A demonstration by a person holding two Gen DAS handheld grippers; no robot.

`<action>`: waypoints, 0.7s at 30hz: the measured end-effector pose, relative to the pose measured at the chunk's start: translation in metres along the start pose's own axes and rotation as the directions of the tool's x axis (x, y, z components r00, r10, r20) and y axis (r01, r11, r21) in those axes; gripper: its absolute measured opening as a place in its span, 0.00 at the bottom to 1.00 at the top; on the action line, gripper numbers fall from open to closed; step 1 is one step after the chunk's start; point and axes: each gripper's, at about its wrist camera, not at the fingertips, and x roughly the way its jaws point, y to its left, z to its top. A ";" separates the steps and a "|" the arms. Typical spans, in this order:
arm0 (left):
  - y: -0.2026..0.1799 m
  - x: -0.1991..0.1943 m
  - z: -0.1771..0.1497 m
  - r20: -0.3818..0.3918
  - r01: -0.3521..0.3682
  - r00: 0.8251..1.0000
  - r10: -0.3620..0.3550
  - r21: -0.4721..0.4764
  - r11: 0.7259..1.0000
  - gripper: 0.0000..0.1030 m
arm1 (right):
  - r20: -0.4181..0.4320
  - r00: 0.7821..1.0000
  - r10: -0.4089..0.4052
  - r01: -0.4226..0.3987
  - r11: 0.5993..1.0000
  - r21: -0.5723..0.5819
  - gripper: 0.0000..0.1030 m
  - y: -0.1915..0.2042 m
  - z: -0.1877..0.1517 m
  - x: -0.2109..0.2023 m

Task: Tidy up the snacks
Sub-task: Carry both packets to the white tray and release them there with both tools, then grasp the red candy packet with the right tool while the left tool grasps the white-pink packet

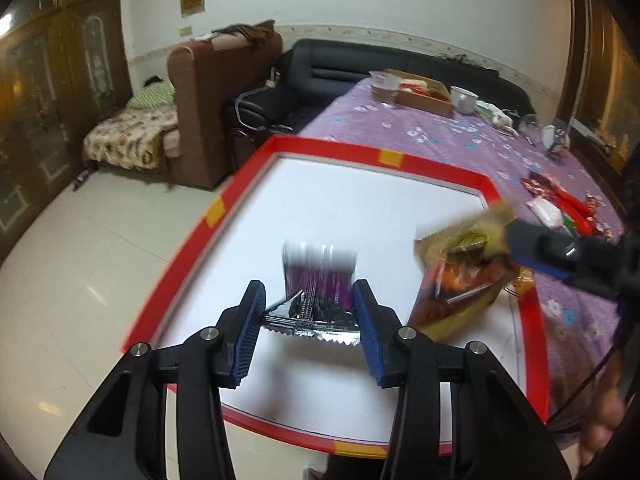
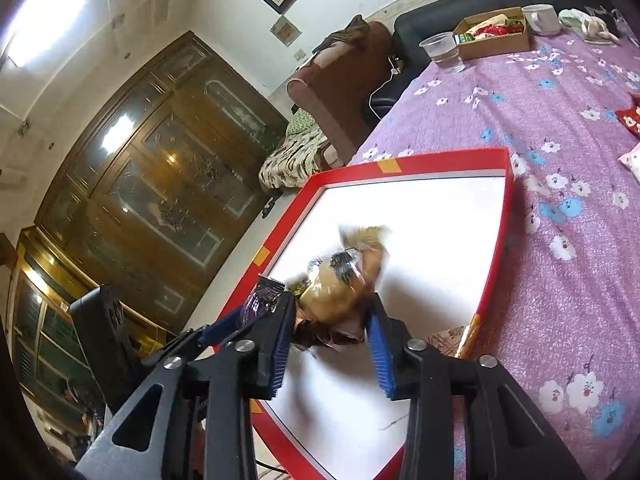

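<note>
- The table wears a purple flowered cloth; its far end is cut off at the right of the left wrist view.
- The tray, white with a red rim, lies on the table's near corner; its near edge is hidden behind the left gripper's arms.
- The box stands at the table's far end, well apart from the tray, with a plastic cup just beside it; the contents are too small to tell.
- The right gripper is closed narrowly on a yellow-brown packet, held over the tray's white floor; the packet is blurred and its print unreadable.
- The left gripper holds a purple foil packet between its pads above the tray; the packet's top is smeared by blur, and whether it touches the tray cannot be told.
- Loose snacks lie on the cloth to the tray's right, partly hidden behind the right gripper.
</note>
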 end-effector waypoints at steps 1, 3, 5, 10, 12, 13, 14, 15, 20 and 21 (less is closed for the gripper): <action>-0.001 -0.002 0.000 0.013 -0.018 1.000 0.018 0.013 1.000 0.43 | 0.014 1.000 -0.005 0.005 1.000 0.000 0.42 -0.001 0.003 -0.005; -0.005 -0.007 0.002 0.034 -0.028 0.999 0.027 0.036 0.999 0.43 | 0.072 0.997 -0.008 0.007 1.000 0.014 0.44 -0.007 0.008 -0.022; -0.010 -0.011 0.003 0.047 -0.020 0.999 0.017 0.053 0.998 0.43 | 0.135 0.991 -0.018 0.013 0.999 0.037 0.48 -0.019 0.016 -0.042; -0.030 -0.017 0.005 0.063 -0.007 0.998 0.000 0.112 0.994 0.50 | 0.242 0.961 -0.133 0.101 0.985 0.140 0.56 -0.068 0.028 -0.097; -0.038 -0.019 0.006 0.067 -0.011 0.998 0.001 0.139 0.990 0.50 | 0.276 0.941 -0.198 0.138 0.965 0.222 0.56 -0.100 0.029 -0.125; -0.042 -0.020 0.006 0.068 -0.010 0.998 0.000 0.151 0.988 0.50 | 0.293 0.923 -0.248 0.174 0.950 0.258 0.56 -0.114 0.027 -0.140; -0.045 -0.021 0.007 0.070 -0.007 0.998 -0.004 0.160 0.987 0.50 | 0.311 0.894 -0.322 0.228 0.926 0.302 0.56 -0.132 0.025 -0.161; -0.049 -0.022 0.008 0.068 -0.003 0.998 -0.009 0.166 0.986 0.51 | 0.321 0.869 -0.376 0.265 0.902 0.340 0.57 -0.145 0.023 -0.176; -0.080 -0.031 0.016 0.063 0.059 0.995 -0.073 0.212 0.976 0.56 | 0.248 0.659 -0.710 0.474 0.649 0.595 0.58 -0.224 0.018 -0.262; -0.092 -0.034 0.020 0.066 0.077 0.993 -0.095 0.237 0.968 0.57 | 0.229 0.629 -0.743 0.492 0.608 0.623 0.58 -0.235 0.016 -0.273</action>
